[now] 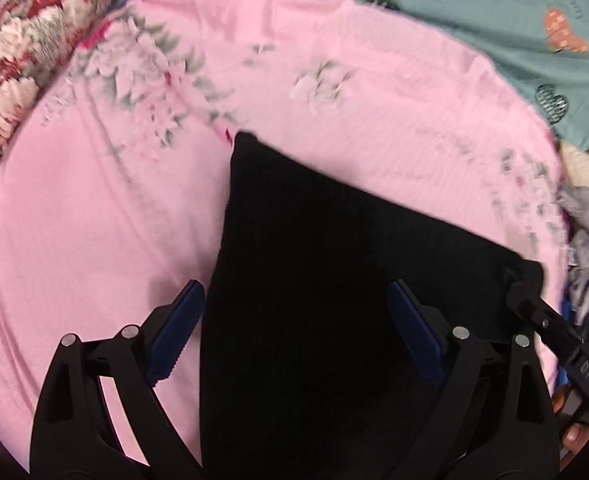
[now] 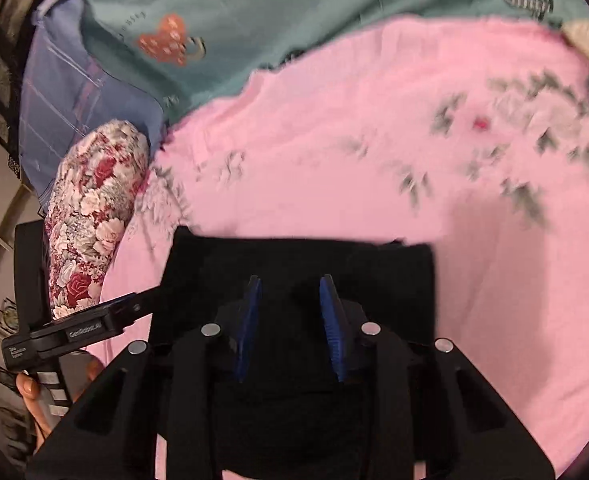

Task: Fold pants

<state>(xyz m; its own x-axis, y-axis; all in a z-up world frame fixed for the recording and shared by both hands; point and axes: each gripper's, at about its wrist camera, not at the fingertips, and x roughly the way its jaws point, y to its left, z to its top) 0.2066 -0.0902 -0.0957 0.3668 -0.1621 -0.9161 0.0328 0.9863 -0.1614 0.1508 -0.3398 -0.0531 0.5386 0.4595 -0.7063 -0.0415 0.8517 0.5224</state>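
Observation:
The black pants point(image 1: 334, 280) lie folded into a wedge on the pink floral blanket point(image 1: 94, 220). My left gripper point(image 1: 294, 292) hovers over their near part, jaws wide open, one blue pad off the cloth on the left and the other above it. In the right wrist view the pants point(image 2: 394, 276) form a dark rectangle. My right gripper point(image 2: 290, 292) sits on them with its blue pads drawn close and black cloth bunched between them. The right gripper point(image 1: 534, 304) also shows at the pants' right corner in the left wrist view.
A rolled floral quilt point(image 2: 90, 232) lies at the blanket's left edge beside a blue pillow point(image 2: 74, 80). A teal sheet point(image 1: 494, 20) with heart prints covers the bed beyond. Grey clothes point(image 1: 586, 220) are heaped at the right edge. The left gripper's body point(image 2: 74, 332) and a hand point(image 2: 30, 392) show.

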